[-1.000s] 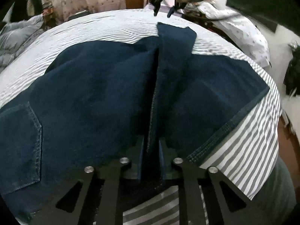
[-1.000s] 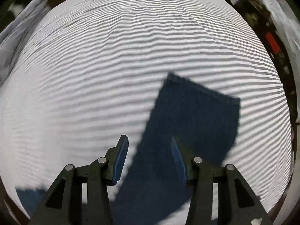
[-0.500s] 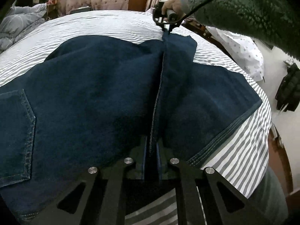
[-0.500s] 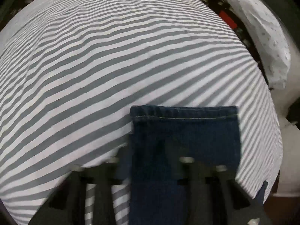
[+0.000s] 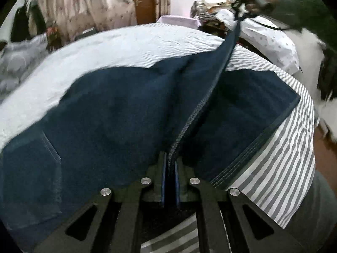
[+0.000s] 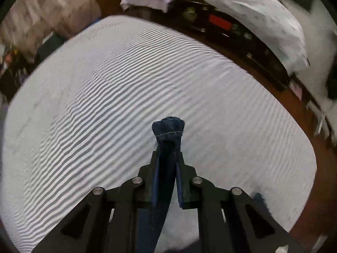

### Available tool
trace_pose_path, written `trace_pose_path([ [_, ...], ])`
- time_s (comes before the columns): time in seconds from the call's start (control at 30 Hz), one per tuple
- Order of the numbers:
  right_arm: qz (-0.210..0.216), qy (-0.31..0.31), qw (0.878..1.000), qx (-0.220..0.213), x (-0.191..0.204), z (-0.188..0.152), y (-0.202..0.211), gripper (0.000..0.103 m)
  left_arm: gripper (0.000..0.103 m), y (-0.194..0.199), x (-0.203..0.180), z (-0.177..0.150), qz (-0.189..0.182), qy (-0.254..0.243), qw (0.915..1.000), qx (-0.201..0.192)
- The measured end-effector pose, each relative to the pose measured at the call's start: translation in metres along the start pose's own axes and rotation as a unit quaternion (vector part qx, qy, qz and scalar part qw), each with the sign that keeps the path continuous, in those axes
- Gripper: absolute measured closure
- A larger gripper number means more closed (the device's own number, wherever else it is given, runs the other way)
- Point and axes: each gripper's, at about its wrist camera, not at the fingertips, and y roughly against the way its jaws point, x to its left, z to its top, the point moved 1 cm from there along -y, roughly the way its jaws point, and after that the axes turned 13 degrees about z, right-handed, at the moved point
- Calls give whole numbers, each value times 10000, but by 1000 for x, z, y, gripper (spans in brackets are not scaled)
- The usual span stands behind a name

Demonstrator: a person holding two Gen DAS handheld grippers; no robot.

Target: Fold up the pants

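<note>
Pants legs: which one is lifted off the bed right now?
The leg pinched at its hem by the right hand-held gripper is raised; the other leg lies flat on the striped sheet.

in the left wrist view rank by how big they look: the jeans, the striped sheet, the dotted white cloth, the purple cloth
1. jeans
2. striped sheet, possibly close to the jeans
3. dotted white cloth
4. purple cloth

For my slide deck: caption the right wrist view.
Right tool shut on the bunched hem of the dark jeans, lifted above the striped bedsheet.
</note>
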Motion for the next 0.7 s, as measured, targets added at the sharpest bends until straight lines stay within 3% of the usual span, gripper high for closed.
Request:
trace_pose_path([
  [0.13, 263, -399, 9988, -131, -76, -30, 61, 91, 96, 16, -3, 3, 27, -366, 9992, -178],
  [0.27, 471, -861, 9950, -183, -144, -79, 83, 91, 96, 21, -7, -10, -44, -925, 9956, -137],
  [0.4, 285, -1096, 9935, 136, -198, -137, 58, 91, 96, 18, -19, -32, 174, -1801, 9834, -108],
  [0.5, 239, -1308, 9900, 476, -227, -165, 24, 91, 96, 19, -21, -35, 226, -2043, 9786, -99],
  [0.6, 351, -1350, 9893, 433, -246, -179, 13, 91, 96, 27, -20, -29, 190, -2014, 9793, -119],
  [0.7, 631, -1333, 9889, 187, -256, -179, 14, 91, 96, 31, -25, -32, 252, -2249, 9739, -168],
])
